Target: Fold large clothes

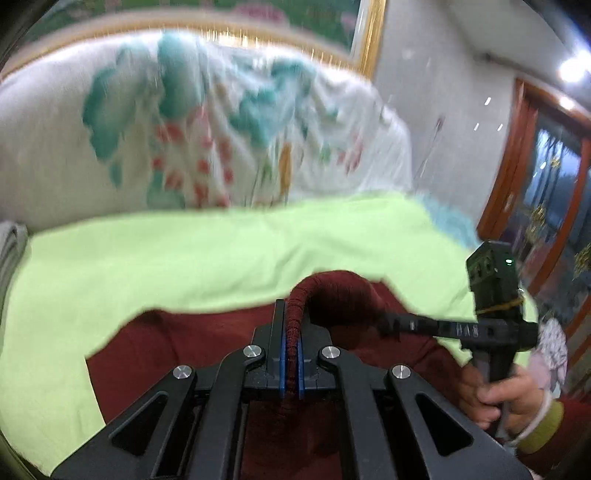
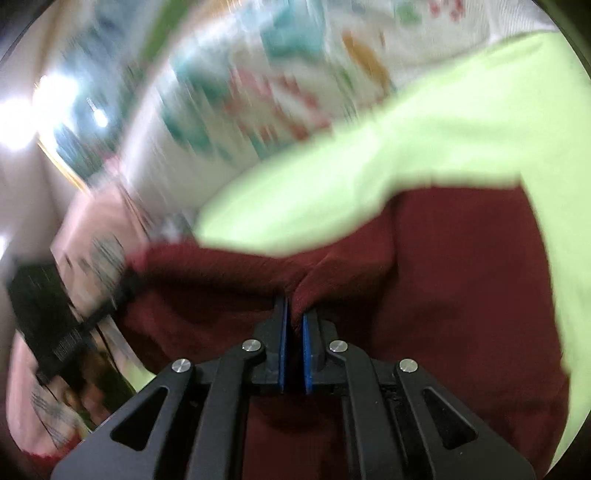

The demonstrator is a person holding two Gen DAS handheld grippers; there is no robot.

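Note:
A dark red knit garment (image 1: 177, 354) lies over a light green sheet (image 1: 184, 266). My left gripper (image 1: 291, 332) is shut on a ribbed edge of the red garment, which arches up from between the blue pads. The right gripper (image 1: 388, 325) reaches in from the right and pinches the same red edge. In the right wrist view my right gripper (image 2: 294, 314) is shut on a bunched fold of the red garment (image 2: 443, 295), held above the green sheet (image 2: 406, 147). The left gripper (image 2: 122, 291) shows blurred at the left, on the garment's far edge.
A white cover with teal and red print (image 1: 207, 122) rises behind the green sheet. A gold picture frame (image 1: 373, 33) hangs on the wall above. Wooden doors (image 1: 546, 206) stand at the right. Grey cloth (image 1: 11, 251) lies at the left edge.

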